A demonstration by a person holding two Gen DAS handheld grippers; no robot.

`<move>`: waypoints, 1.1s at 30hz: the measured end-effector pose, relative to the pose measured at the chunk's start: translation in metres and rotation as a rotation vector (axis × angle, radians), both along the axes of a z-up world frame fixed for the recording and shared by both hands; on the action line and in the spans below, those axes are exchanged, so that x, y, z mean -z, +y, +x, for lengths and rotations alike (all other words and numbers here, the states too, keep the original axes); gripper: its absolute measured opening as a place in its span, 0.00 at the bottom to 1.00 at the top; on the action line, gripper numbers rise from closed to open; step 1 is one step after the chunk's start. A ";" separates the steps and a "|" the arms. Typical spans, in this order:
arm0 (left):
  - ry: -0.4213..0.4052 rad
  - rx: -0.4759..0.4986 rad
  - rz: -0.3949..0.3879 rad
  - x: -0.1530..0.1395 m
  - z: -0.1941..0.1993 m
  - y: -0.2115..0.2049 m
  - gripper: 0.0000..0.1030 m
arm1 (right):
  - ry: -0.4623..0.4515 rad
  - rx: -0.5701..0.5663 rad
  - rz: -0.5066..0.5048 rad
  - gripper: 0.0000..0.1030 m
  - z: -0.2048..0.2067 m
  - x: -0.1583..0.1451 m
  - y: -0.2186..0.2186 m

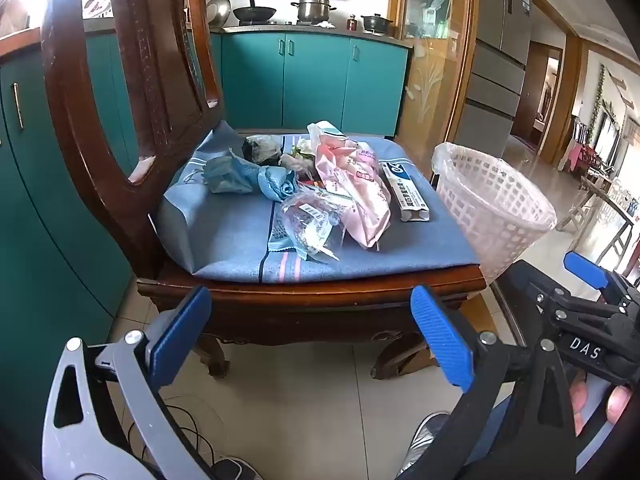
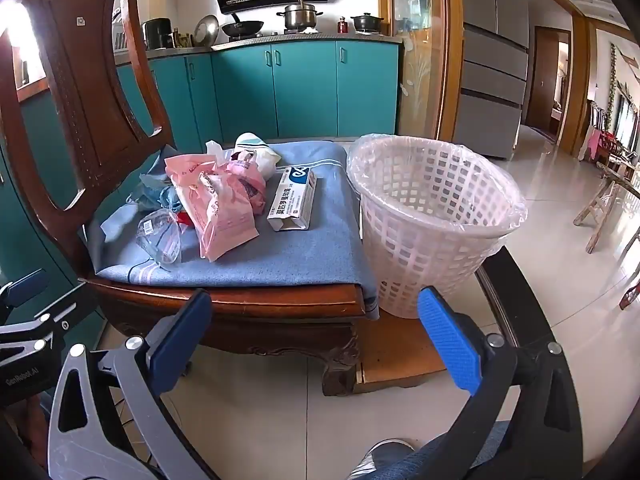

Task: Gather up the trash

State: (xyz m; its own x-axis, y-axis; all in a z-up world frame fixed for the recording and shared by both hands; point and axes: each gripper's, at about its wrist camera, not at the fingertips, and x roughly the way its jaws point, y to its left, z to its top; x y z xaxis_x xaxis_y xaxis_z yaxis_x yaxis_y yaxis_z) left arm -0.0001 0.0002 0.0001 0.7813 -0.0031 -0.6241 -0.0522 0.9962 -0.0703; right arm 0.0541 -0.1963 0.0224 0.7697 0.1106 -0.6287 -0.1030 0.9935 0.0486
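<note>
Trash lies on the blue cushion (image 1: 240,240) of a wooden chair: a pink plastic bag (image 1: 356,188) (image 2: 216,204), a white and blue carton (image 1: 404,192) (image 2: 294,200), a clear wrapper (image 1: 308,224) (image 2: 160,236), a crumpled blue bag (image 1: 244,176) and a dark wrapper (image 1: 262,148) behind. A white lattice bin (image 1: 492,208) (image 2: 432,216) lined with clear plastic stands right of the chair. My left gripper (image 1: 312,332) hangs open in front of the chair's front edge, holding nothing. My right gripper (image 2: 316,336) is open too, before the chair's right corner and the bin.
The chair's carved backrest (image 1: 132,92) rises at the left. Teal kitchen cabinets (image 1: 312,80) with pots on the counter stand behind. Cables (image 1: 188,436) lie on the tiled floor, and a person's shoe (image 2: 380,456) shows below. A fridge (image 2: 496,60) stands at the right.
</note>
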 end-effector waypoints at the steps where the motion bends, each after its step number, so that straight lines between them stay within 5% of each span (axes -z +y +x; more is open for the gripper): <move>1: -0.001 0.001 -0.002 0.000 0.000 0.000 0.97 | 0.001 0.000 0.000 0.97 0.000 0.000 0.000; 33: 0.014 0.000 0.016 0.005 0.002 0.000 0.97 | 0.003 0.005 0.006 0.97 0.000 -0.001 -0.002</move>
